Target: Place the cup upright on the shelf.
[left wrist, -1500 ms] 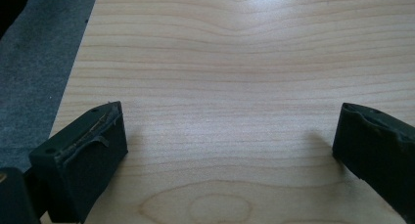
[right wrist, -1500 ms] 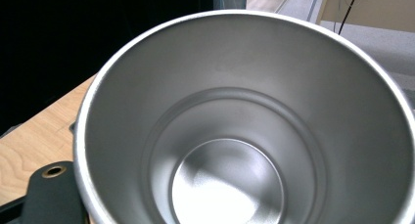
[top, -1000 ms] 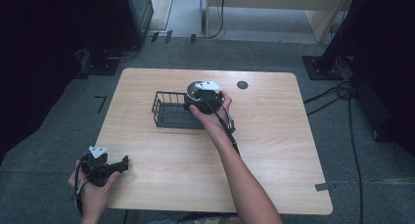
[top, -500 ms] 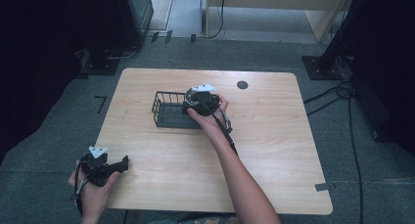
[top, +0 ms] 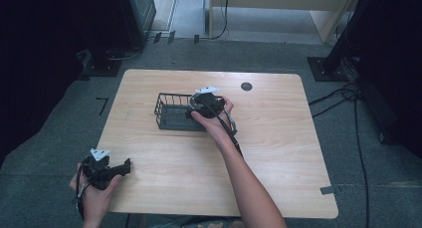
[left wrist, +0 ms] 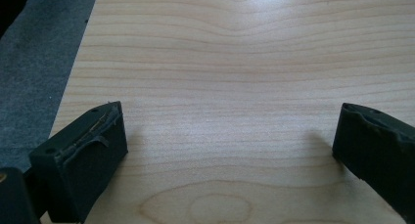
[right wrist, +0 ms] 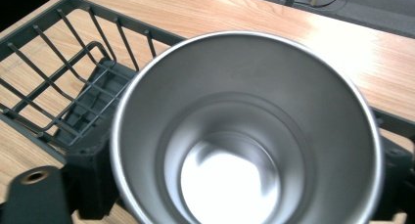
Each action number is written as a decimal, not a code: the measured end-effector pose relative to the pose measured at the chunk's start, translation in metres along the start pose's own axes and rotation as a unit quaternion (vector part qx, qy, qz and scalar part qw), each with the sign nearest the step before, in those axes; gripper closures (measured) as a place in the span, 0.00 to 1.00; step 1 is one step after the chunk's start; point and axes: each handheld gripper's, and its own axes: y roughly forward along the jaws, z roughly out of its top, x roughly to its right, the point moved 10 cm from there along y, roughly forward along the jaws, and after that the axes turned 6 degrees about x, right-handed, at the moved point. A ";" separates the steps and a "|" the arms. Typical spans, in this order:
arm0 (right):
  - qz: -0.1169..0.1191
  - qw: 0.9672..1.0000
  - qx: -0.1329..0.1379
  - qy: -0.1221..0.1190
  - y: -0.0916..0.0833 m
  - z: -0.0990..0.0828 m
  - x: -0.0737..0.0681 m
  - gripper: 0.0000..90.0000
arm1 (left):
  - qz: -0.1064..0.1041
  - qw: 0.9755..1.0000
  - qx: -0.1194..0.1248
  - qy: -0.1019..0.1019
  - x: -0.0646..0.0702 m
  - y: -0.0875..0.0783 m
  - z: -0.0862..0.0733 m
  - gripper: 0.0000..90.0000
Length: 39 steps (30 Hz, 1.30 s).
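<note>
A shiny steel cup [right wrist: 244,136] is seen from above in the right gripper view, its mouth open and empty, over the right end of a dark wire basket [right wrist: 73,62]. My right gripper [right wrist: 240,180] has a black jaw on either side of the cup; the jaws have just been opening and stand off its wall. In the high view the right gripper [top: 196,109] tips down into the right end of the basket [top: 171,111] at the table's middle. My left gripper [top: 127,166] rests at the front left corner, open, with bare wood between its jaws [left wrist: 230,145].
The light wooden table [top: 278,153] has a small dark round cap [top: 246,86] near its far edge. Grey carpet surrounds the table, with cables at the right and dark stands behind. The table's left edge lies close beside my left gripper.
My right gripper has sunk slightly toward the basket's right end. The left hand has not moved.
</note>
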 end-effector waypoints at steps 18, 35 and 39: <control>0.011 0.998 0.056 -0.018 -0.055 0.022 0.012 0.03 | 0.000 1.000 0.000 0.000 0.000 0.000 0.000 0.00; -0.036 0.996 0.076 -0.012 -0.112 -0.004 0.077 0.03 | 0.001 1.000 0.000 0.001 0.000 0.000 0.000 0.00; -0.049 0.996 0.077 -0.002 -0.123 -0.014 0.095 0.03 | 0.000 1.000 0.000 0.001 0.000 0.000 0.000 0.00</control>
